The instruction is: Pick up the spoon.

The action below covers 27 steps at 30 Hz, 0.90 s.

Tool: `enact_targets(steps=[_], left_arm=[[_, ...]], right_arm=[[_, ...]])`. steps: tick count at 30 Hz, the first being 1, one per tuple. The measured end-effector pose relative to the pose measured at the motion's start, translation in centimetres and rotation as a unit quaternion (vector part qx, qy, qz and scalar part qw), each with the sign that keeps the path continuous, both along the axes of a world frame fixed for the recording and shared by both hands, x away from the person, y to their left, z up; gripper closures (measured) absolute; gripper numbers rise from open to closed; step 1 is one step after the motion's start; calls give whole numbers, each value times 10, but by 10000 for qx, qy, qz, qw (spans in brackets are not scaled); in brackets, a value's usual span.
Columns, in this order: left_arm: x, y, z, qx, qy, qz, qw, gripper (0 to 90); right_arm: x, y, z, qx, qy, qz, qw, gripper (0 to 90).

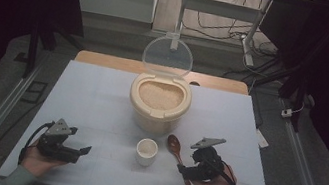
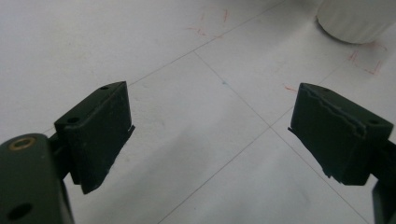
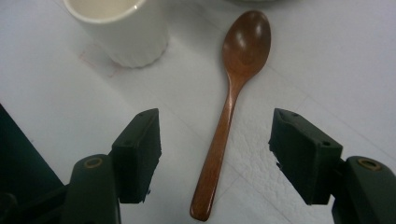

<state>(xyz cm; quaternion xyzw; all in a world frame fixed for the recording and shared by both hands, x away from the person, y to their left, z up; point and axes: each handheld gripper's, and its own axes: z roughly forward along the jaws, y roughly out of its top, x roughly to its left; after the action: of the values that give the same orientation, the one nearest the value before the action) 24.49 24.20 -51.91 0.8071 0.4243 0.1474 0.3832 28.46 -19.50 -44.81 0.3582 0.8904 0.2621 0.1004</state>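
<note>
Spoon (image 3: 229,112) between right gripper's (image 3: 215,156) parted jaws

The high view is dim, with dark, curved corners and a soft, grainy look. The two gripper views are brighter: the white table (image 2: 196,140) looks washed out, shadows are faint, and near parts are slightly blurred.

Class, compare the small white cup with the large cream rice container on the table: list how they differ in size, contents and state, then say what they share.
The small white cup is far smaller than the large cream rice container. The cup looks empty inside, while the container is filled with pale grain. The container has a clear round lid hinged upright behind it; the cup has no lid. The cup stands nearer the brown wooden spoon. Both are pale, round, upright and open-topped.
</note>
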Motion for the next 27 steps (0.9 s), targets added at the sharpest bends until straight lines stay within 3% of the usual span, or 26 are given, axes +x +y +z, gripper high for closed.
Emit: enact_targets(steps=[9, 15, 27], left_arm=[[0, -1, -2, 48, 32, -53, 10000, 122], [0, -2, -2, 75, 40, -80, 9999, 122], [0, -3, -3, 103, 51, -111, 9999, 121]], right_arm=[[2, 6, -17, -350, 305, -71, 9989, 362], [3, 11, -30, -651, 532, -278, 9961, 401], [6, 15, -40, -900, 756, -504, 9918, 525]])
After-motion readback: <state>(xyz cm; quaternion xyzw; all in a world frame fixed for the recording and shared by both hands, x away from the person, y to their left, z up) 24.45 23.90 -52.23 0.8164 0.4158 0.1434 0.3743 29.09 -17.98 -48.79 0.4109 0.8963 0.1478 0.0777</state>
